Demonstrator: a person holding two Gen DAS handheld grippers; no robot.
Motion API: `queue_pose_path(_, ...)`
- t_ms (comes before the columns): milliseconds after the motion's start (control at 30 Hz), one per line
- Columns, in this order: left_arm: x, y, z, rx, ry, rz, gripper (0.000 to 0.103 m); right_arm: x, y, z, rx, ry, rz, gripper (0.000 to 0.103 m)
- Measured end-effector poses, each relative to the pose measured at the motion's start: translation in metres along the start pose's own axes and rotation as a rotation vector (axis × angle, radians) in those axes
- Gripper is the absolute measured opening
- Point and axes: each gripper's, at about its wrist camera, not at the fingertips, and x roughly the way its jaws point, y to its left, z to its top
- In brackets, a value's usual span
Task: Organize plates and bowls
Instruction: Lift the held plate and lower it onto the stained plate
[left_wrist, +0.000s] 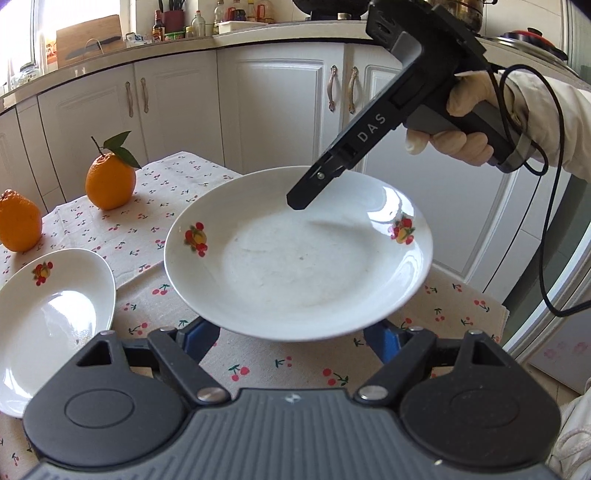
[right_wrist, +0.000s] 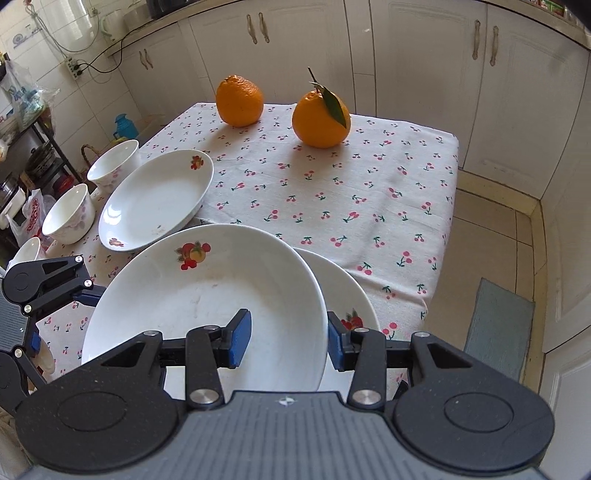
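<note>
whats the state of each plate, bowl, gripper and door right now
held plate: lifted off the table, empty, rim clamped
right gripper: jaws shut on held plate
left gripper: jaws open, holding nothing
low plate: on table, partly covered by held plate
far plate: on table, empty
bowls: upright on table
cabinet doors: shut

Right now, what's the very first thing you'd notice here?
A big white plate with fruit pictures, lifted above the cherry tablecloth and pinched at its rim by the right gripper. Behind it, two bright oranges stand at the far end of the table.
</note>
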Motion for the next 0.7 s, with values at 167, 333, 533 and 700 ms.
queue_pose_path(167, 0.008, 0.0, 0.002, 0.003, 0.02, 0.004, 0.085, 0.006, -0.008, -0.006, 0.018, 0.001, 0.009, 0.048)
queue_pose_path(333, 0.009, -0.002, 0.002, 0.001, 0.031, 0.005, 0.085, 0.011, -0.011, -0.008, 0.021, 0.003, 0.005, 0.048)
queue_pose_path(533, 0.012, -0.002, 0.002, 0.008, 0.032, 0.005, 0.085, 0.015, -0.014, -0.011, 0.028, 0.003, -0.002, 0.049)
queue_pose_path(700, 0.015, -0.002, 0.002, 0.012, 0.032, -0.005, 0.085, 0.017, -0.016, -0.014, 0.036, 0.009, -0.018, 0.05)
